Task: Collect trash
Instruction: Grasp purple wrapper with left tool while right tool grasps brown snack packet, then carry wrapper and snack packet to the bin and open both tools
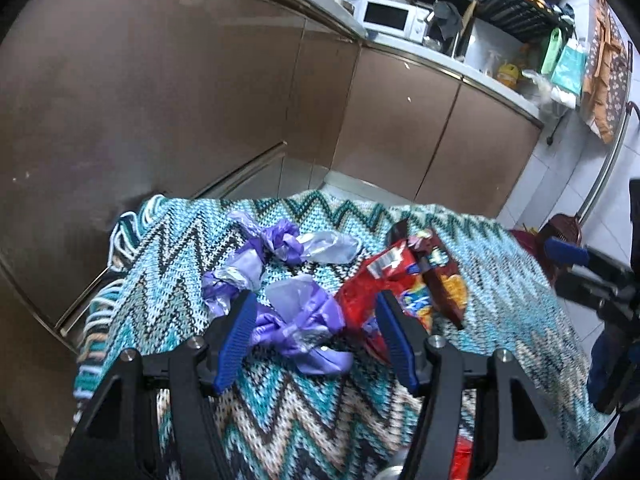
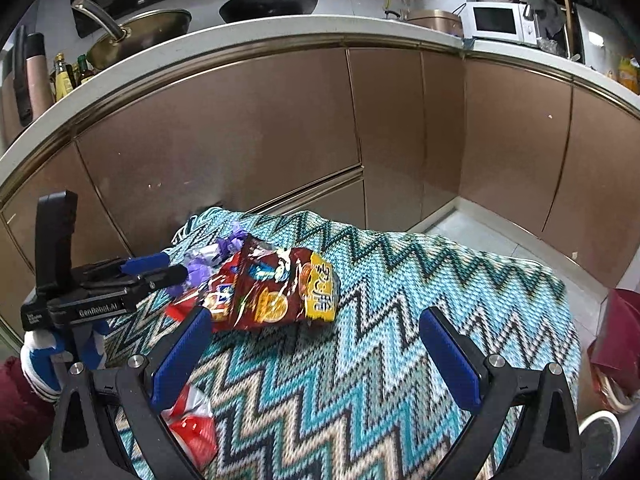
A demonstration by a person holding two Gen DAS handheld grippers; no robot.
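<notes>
On a zigzag knitted cloth [image 1: 280,412] lies a heap of trash: crumpled purple plastic bags [image 1: 304,320], a clear plastic scrap [image 1: 332,246], a red snack bag [image 1: 380,280] and a dark brown snack bag [image 1: 444,280]. My left gripper [image 1: 315,300] stands open around the nearest purple bag, which lies loose between the blue pads. My right gripper [image 2: 316,316] is wide open just short of the brown snack bag [image 2: 264,292] and a yellow packet [image 2: 320,288]; nothing is between its fingers. In the right wrist view my left gripper [image 2: 176,269] reaches in from the left toward the purple bags [image 2: 198,266].
A red wrapper [image 2: 192,420] lies on the cloth near the front edge. Brown cabinet doors [image 2: 240,132] stand close behind, under a counter with pans [image 2: 140,36] and a microwave [image 2: 496,22]. A red object [image 2: 616,336] and a shoe [image 2: 600,432] are on the floor at right.
</notes>
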